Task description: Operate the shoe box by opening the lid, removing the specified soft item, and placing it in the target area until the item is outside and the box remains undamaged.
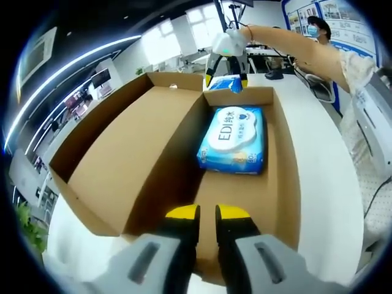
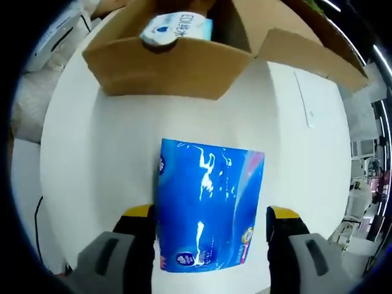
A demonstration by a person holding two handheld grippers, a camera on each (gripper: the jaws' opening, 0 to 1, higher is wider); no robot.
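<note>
Blue tissue pack (image 2: 209, 208) pinched by right hand-held gripper (image 2: 211, 236), base cut off, left hand-held gripper (image 1: 207, 214) pressed together.

Bright even daylight from windows (image 1: 184, 30), fisheye-warped edges, glare on blue pack (image 2: 208, 208)

Open brown cardboard shoe box (image 1: 147, 165): on white tabletop (image 1: 318, 184), lid flap folded out to the side. Blue-and-white tissue pack (image 1: 233, 141): inside box. Glossy blue soft pack (image 2: 208, 205): outside box, between right gripper (image 2: 211, 229) fingers, over tabletop.
</note>
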